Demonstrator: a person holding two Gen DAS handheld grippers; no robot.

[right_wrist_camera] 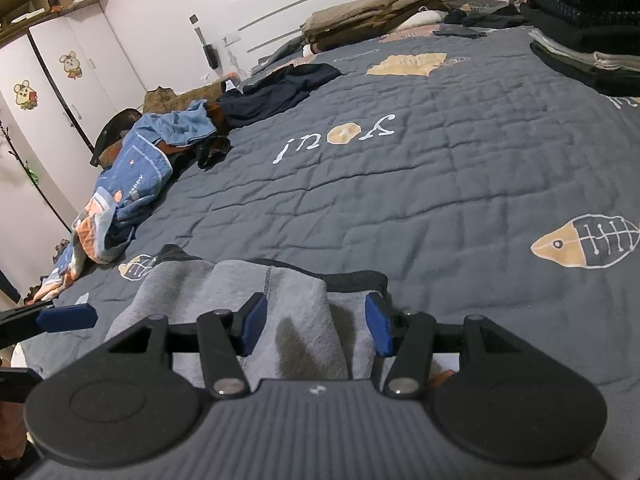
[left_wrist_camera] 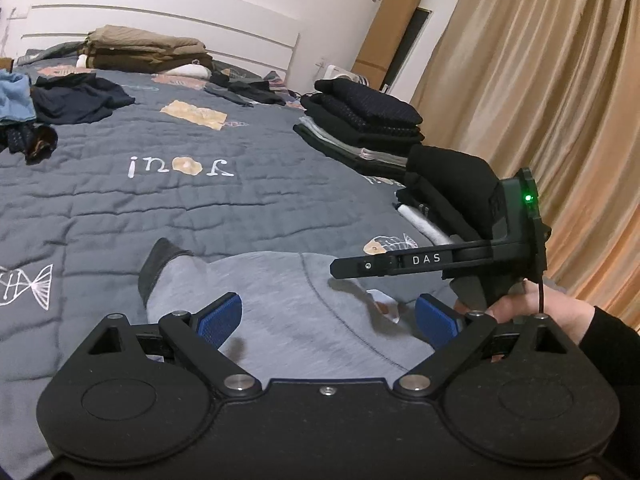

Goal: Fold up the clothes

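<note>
The grey sweatshirt (left_wrist_camera: 276,312) lies on the grey quilted bedspread (left_wrist_camera: 168,208) at the bed's near edge, just in front of the "youi" lettering (left_wrist_camera: 181,166) stitched across the quilt, with a dark ribbed cuff (left_wrist_camera: 154,270) sticking out on the side toward the lettering. The left gripper (left_wrist_camera: 329,320) hangs low over the sweatshirt with its 2 blue pads (left_wrist_camera: 222,316) spread wide and nothing pinched between them. The right gripper (right_wrist_camera: 316,326) sits over a raised fold of the same sweatshirt (right_wrist_camera: 296,312); its blue pads (right_wrist_camera: 378,328) stand on either side of the fold, roughly half apart, and whether they press on the cloth cannot be told from this view. In the left wrist view that right gripper shows side-on, marked "DAS", held by a hand (left_wrist_camera: 532,312) in a black sleeve. To the right of the lettering stands a stack of folded dark clothes (left_wrist_camera: 364,128), beside the tan curtain (left_wrist_camera: 540,80). Beyond the lettering, against the white headboard (left_wrist_camera: 160,16), rests a pile of folded tan and brown items (left_wrist_camera: 148,52). To the left of the lettering lie unfolded pieces: a crumpled black garment (right_wrist_camera: 280,88) and a blue denim garment (right_wrist_camera: 176,128). Farther off on that side stands a white wardrobe (right_wrist_camera: 72,76) with 2 mouse stickers.
</note>
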